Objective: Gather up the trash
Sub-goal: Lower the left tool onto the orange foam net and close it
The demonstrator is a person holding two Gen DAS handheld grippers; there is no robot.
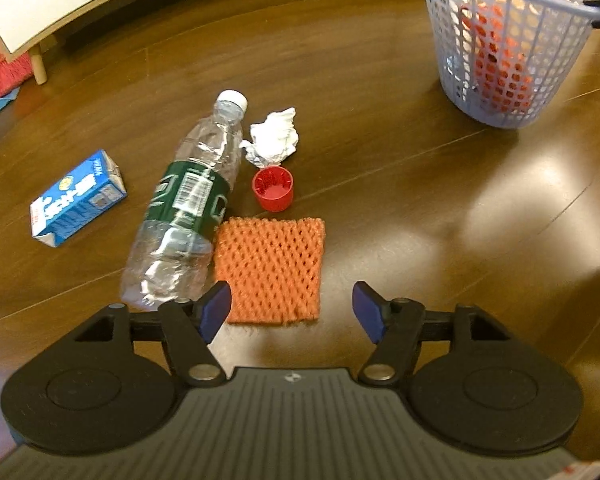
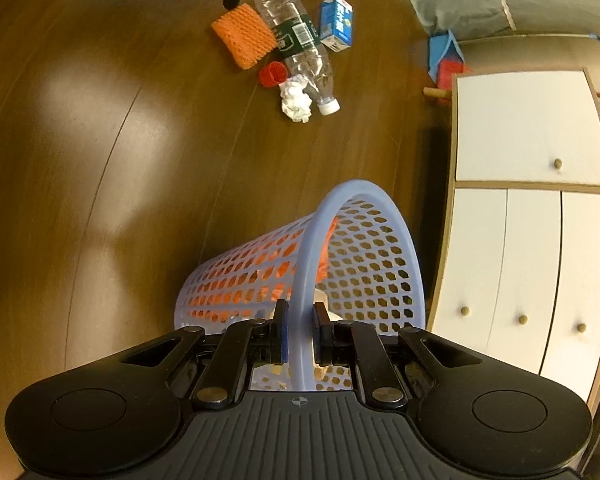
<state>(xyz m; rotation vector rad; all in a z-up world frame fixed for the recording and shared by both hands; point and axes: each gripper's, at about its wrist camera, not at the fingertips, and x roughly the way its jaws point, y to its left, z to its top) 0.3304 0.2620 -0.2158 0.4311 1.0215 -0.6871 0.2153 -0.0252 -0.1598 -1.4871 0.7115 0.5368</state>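
On the wooden floor lie an orange foam net (image 1: pixel 270 270), a clear plastic bottle (image 1: pixel 184 204) with a green label, a red cap (image 1: pixel 273 189), a crumpled white tissue (image 1: pixel 274 138) and a blue carton (image 1: pixel 76 200). My left gripper (image 1: pixel 292 308) stands open just above the near edge of the foam net. The pale blue mesh basket (image 1: pixel 508 40) holds orange and white trash. My right gripper (image 2: pixel 300 330) is shut on the basket's rim (image 2: pixel 306 280), and the basket tilts. The same litter shows in the right wrist view: net (image 2: pixel 244 36), bottle (image 2: pixel 300 48), carton (image 2: pixel 336 24).
A white cabinet with wooden legs (image 1: pixel 40 12) stands at the back left, also seen as white cabinet doors (image 2: pixel 528 220) beside the basket. A red broom (image 1: pixel 4 72) and blue dustpan (image 2: pixel 442 52) lie near it. Bare floor lies between the litter and the basket.
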